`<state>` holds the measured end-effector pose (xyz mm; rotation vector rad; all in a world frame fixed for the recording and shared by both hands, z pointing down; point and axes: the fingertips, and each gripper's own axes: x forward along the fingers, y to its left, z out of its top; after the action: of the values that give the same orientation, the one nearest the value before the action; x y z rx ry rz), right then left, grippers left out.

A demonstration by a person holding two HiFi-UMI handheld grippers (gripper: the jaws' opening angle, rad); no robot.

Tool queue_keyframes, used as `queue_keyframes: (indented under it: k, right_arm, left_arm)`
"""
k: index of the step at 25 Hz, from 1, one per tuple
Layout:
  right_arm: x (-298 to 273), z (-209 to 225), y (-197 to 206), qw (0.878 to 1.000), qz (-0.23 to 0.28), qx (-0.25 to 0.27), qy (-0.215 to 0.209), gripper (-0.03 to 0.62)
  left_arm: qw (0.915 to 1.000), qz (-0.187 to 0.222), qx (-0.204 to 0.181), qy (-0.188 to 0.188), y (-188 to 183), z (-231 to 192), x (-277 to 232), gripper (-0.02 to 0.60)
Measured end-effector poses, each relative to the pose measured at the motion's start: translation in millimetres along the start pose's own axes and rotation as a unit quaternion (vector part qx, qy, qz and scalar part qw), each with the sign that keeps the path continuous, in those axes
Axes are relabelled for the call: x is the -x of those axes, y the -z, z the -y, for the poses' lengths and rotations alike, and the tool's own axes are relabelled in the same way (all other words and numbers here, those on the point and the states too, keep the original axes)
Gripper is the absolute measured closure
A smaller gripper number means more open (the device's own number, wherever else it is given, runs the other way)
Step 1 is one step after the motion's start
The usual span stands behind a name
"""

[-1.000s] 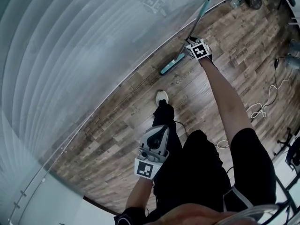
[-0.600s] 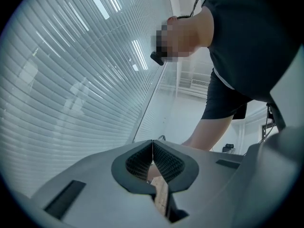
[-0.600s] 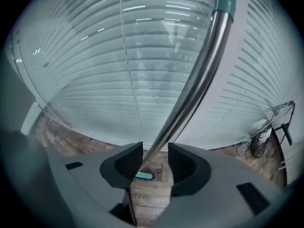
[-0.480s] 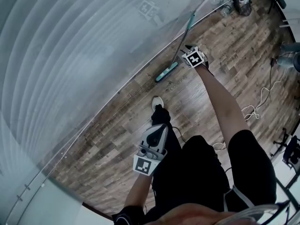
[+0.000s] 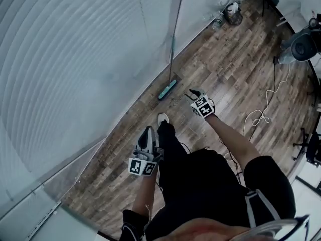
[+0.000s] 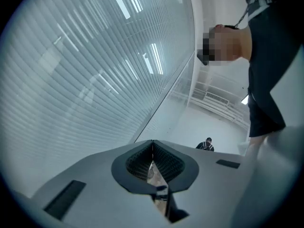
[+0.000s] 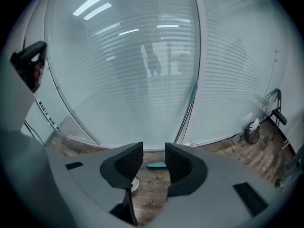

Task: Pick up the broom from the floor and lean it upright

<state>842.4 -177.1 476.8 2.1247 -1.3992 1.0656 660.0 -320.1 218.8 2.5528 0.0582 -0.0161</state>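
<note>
The broom stands upright, leaning against the frosted glass wall. Its teal head [image 5: 167,89] rests on the wooden floor and its handle [image 5: 172,39] runs up the glass. My right gripper [image 5: 193,92] hangs apart from it, to the right of the head; its jaws have just been opening and are open with nothing between them. In the right gripper view the teal head [image 7: 156,165] shows through the gap of the right gripper [image 7: 154,152], with the handle [image 7: 188,109] rising behind. My left gripper [image 5: 146,133] is shut and empty, its pads meeting at the tips [image 6: 152,144].
The frosted glass wall [image 5: 75,59] fills the left. A white shoe [image 5: 161,118] stands on the floor near the broom head. A pale cable [image 5: 261,115] lies on the floor at the right, a fan [image 5: 303,45] behind it. Bottles and clutter [image 5: 230,10] sit in the far corner.
My right gripper has left the broom handle and drawn back and up toward the body. The broom stays leaning on the glass. My left gripper has risen.
</note>
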Motion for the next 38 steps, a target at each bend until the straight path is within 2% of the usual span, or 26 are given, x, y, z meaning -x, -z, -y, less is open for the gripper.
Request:
queue_keyframes:
  k: [3, 6, 8, 10, 13, 15, 19, 25, 28, 32, 36, 38]
  right_arm:
    - [97.3, -33.4, -5.9, 0.997, 0.07, -0.035, 0.004, 0.442]
    - [204.8, -58.8, -4.5, 0.989, 0.143, -0.043, 0.016, 0.457]
    - [273.0, -71.3, -7.9, 0.978, 0.204, -0.047, 0.02, 0.532]
    - [331.7, -90.3, -9.3, 0.964, 0.258, -0.061, -0.002, 0.569]
    - [406.4, -125.2, -12.5, 0.943, 0.321, -0.074, -0.058, 0.574]
    - [443.3, -135.9, -23.7, 0.93, 0.357, -0.06, -0.068, 0.574]
    - [483.1, -143.6, -35.9, 0.915, 0.399, -0.038, -0.051, 0.574]
    - [509.8, -137.7, -52.5, 0.897, 0.442, 0.008, -0.011, 0.576]
    - [516.4, -132.5, -63.7, 0.888, 0.459, 0.014, 0.004, 0.576]
    - [524.8, -122.0, -74.5, 0.883, 0.469, 0.017, 0.02, 0.576]
    - [529.6, -112.4, -74.9, 0.885, 0.465, 0.004, 0.014, 0.576]
    - [534.2, -111.7, -71.3, 0.881, 0.473, 0.007, 0.015, 0.576]
  left_arm:
    - [0.9993, 0.004, -0.038, -0.003, -28.0, 45.3, 7.5, 0.561]
    - [0.9987, -0.003, -0.05, -0.013, -27.7, 108.2, 20.0, 0.561]
    - [0.9981, -0.008, -0.06, -0.012, -17.6, 151.6, 27.9, 0.561]
    - [0.9979, -0.015, -0.064, 0.0, -3.3, 194.3, 37.8, 0.561]
    - [0.9975, -0.023, -0.054, 0.04, 17.9, 260.4, 54.7, 0.561]
    - [0.995, -0.025, -0.071, 0.065, 29.3, 295.9, 57.1, 0.561]
    - [0.9885, -0.03, -0.121, 0.086, 47.4, 333.9, 59.7, 0.561]
    - [0.9838, -0.026, -0.144, 0.104, 42.6, 349.0, 45.3, 0.561]
    - [0.9807, -0.023, -0.157, 0.114, 32.7, 348.7, 33.9, 0.561]
    - [0.9781, -0.017, -0.17, 0.118, 23.1, 350.1, 19.6, 0.561]
    - [0.977, -0.01, -0.177, 0.119, 21.9, 359.1, 12.5, 0.561]
    - [0.9768, -0.009, -0.177, 0.12, 25.6, 365.5, 13.7, 0.561]
